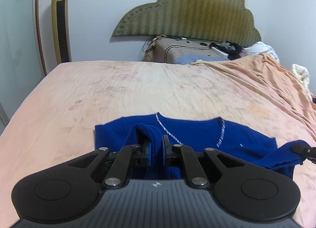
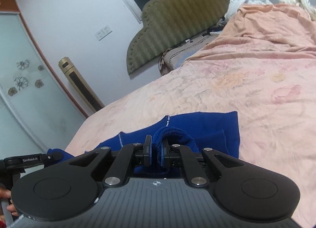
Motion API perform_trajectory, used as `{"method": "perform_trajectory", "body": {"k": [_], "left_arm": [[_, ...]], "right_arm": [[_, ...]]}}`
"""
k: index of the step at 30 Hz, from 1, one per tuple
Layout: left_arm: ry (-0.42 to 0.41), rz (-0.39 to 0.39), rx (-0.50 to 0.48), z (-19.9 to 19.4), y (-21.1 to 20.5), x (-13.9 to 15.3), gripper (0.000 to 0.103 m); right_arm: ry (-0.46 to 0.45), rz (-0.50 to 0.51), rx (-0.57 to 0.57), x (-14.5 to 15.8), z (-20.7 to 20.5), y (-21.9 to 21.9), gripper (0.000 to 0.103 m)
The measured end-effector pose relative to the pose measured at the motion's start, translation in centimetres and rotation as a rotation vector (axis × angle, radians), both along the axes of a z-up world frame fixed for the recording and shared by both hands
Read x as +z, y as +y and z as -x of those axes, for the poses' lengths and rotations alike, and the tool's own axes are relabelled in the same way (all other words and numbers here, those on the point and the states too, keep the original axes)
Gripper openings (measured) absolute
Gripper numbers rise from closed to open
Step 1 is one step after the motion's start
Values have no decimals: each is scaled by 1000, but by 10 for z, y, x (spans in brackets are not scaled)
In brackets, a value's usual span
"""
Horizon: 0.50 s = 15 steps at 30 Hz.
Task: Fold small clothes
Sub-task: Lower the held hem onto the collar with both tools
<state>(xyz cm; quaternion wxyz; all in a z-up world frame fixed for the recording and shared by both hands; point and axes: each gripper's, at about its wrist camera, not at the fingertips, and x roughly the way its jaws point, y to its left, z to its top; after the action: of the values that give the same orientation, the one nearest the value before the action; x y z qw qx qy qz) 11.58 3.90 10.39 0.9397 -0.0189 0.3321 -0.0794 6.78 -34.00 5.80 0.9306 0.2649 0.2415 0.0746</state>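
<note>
A small blue knit sweater (image 1: 197, 133) with a white-trimmed neckline lies on the pink bedsheet (image 1: 138, 90). My left gripper (image 1: 157, 145) is shut on a fold of the sweater's ribbed edge and lifts it over the garment. My right gripper (image 2: 157, 147) is shut on another ribbed fold of the same sweater (image 2: 207, 125). The right gripper's tip shows at the right edge of the left wrist view (image 1: 304, 150), holding blue fabric. The left gripper shows at the left of the right wrist view (image 2: 33, 160).
The bed's near left edge (image 1: 29, 99) drops to the floor. A gold tower fan (image 1: 61, 22) stands by the wall. A green headboard (image 1: 189, 11) leans at the back above a cluttered box (image 1: 185, 50). Bunched bedding (image 1: 300, 74) lies far right.
</note>
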Motion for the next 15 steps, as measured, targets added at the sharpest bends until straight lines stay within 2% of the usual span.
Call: {"method": "perform_trajectory", "body": {"k": [11,13,15], "left_arm": [[74,-54,66,-90,-9,-59,12],[104,-51,77,-102,-9,-70,12],[156,-6,88,-111,-3,-78,14]], "right_arm": [[106,-36,-51,-37,-100,-7,12],[149,-37,-64,-48,-115,-7,21],[193,-45,-81,-59,-128,-11,36]]}}
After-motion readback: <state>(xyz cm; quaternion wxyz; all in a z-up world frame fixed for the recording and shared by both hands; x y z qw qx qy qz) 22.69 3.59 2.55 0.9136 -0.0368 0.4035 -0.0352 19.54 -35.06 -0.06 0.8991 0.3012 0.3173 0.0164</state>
